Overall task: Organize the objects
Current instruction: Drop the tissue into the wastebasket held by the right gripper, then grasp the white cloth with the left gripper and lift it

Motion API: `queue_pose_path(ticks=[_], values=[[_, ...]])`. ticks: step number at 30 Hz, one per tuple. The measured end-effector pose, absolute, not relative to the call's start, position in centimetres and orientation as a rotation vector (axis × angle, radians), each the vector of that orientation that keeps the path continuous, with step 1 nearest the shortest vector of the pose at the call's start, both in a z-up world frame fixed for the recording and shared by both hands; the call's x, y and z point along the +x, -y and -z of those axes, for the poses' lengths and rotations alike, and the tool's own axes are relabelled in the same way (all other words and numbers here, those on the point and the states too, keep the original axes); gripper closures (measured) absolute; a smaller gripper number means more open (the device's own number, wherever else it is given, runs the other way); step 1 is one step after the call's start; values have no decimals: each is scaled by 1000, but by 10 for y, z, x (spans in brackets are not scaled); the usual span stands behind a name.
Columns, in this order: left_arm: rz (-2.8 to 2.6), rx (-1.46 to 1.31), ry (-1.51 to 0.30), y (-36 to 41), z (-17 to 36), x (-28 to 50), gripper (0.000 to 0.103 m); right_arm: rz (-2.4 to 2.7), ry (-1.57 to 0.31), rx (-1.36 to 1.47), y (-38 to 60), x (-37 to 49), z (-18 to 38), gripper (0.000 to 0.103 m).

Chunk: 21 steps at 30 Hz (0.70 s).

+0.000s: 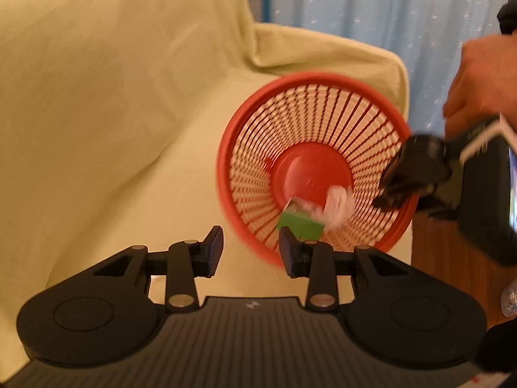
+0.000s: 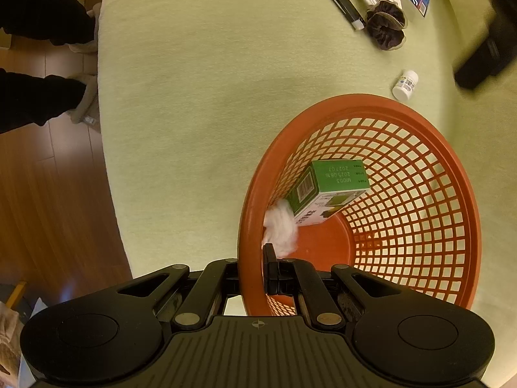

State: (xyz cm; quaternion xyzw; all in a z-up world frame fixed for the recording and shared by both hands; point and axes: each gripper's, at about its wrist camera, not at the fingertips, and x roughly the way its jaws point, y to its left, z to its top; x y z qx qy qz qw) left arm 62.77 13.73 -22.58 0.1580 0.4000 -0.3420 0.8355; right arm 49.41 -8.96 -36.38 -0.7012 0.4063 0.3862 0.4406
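Inside one red basket [image 2: 420, 174] (rim-clamped): one green box [image 2: 336, 181], one white wad [image 2: 281, 226]

The basket [image 2: 416, 174] is orange-red plastic, a smooth open lattice with a solid, faintly glossy floor and rim. Inside it, the box [image 2: 326, 190] is printed green card with a slight sheen, and the white wad [image 2: 281, 226] beside it looks soft and fluffy, like cotton or tissue. The sofa cover [image 2: 200, 97] is pale yellow-green woven cloth, matt and finely ribbed. The floor [image 2: 48, 194] is glossy brown wood. The right gripper [image 2: 255, 278] is matt black plastic with a ridged body and dull metal pivot pins. The small bottle [image 2: 405, 85] is smooth white plastic; the scrunchie [image 2: 386, 27] looks dark and velvety.
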Motion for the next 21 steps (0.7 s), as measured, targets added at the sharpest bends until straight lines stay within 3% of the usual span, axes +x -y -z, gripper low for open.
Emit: queue_pose_path(ticks=[9,12,21], values=[[510,338,-978,-200,255,581,65,-961,-1011,-1751,89,492,363,103],[426,340,-1023,-228,267,566,54,-964,-1011,-1754,87,491,364,103],[268,395,-1094,-281,304,550,42,-970,-1009,-1774,84,487,365,103]])
